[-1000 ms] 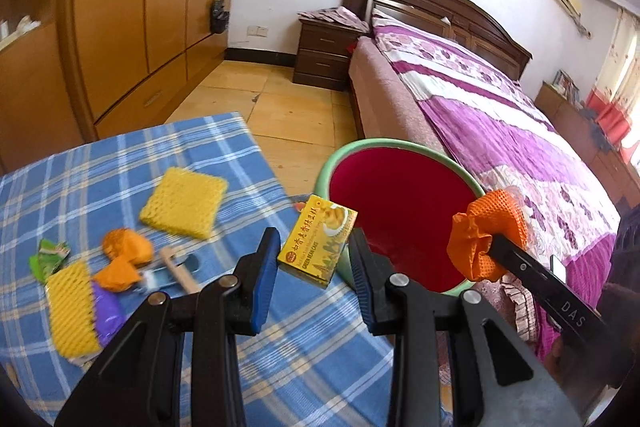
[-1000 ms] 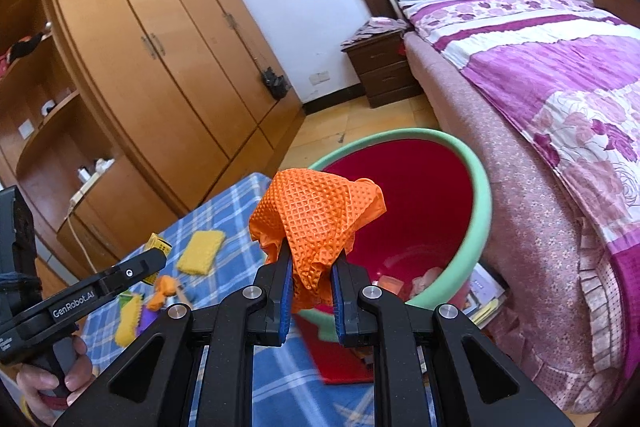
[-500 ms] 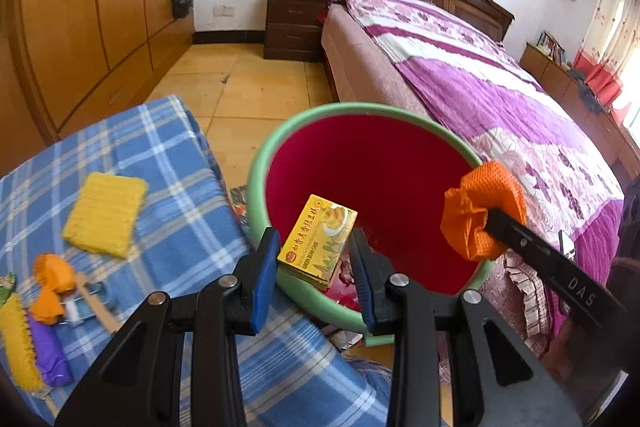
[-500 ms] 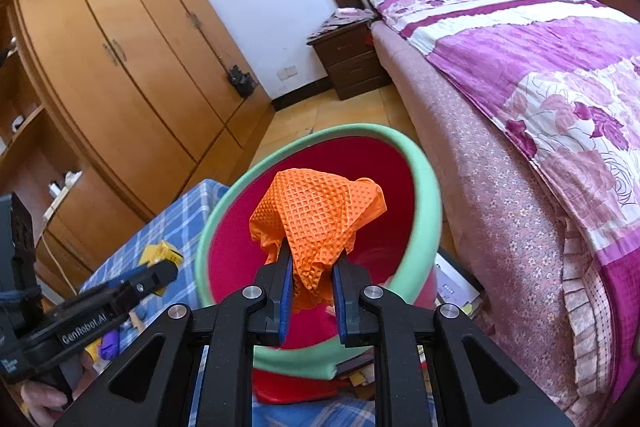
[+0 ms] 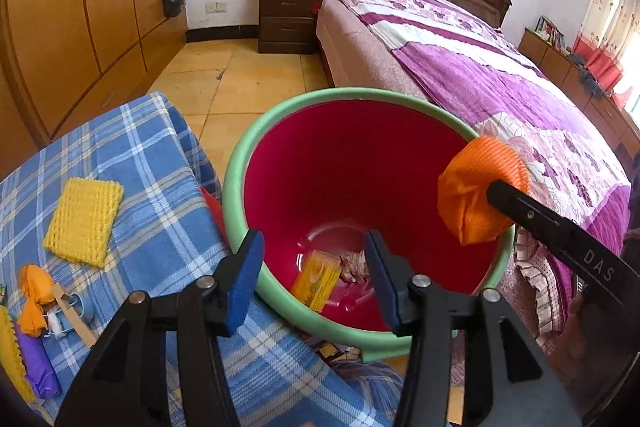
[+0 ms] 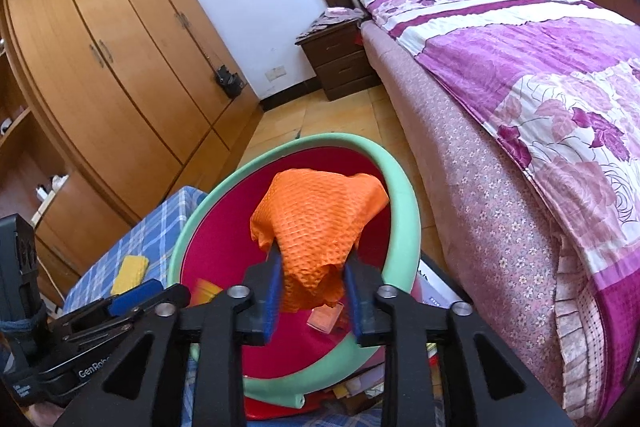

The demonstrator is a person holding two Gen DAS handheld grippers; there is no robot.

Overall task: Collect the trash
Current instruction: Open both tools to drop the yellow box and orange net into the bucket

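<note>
A red bin with a green rim [image 5: 240, 163] stands beside the blue plaid table [image 5: 160, 155]; it also shows in the right wrist view [image 6: 404, 195]. My left gripper [image 5: 314, 279] is open and empty over the bin's near rim. The yellow box [image 5: 316, 281] lies inside the bin, blurred, with other scraps. My right gripper [image 6: 314, 301] hangs over the bin, its jaws spread apart with the orange foam net [image 6: 316, 231] still between them; the net also shows in the left wrist view [image 5: 476, 195].
On the table lie a yellow foam net [image 5: 82, 221], orange scraps [image 5: 34, 297], a purple wrapper [image 5: 36, 363] and a small wooden stick [image 5: 72, 315]. A bed [image 5: 500, 79] is to the right, a wardrobe [image 5: 80, 7] to the left, a nightstand [image 5: 288, 13] behind.
My left gripper moved over the bin, opened and let the yellow box fall in. My right gripper moved over the bin and its jaws widened around the orange net.
</note>
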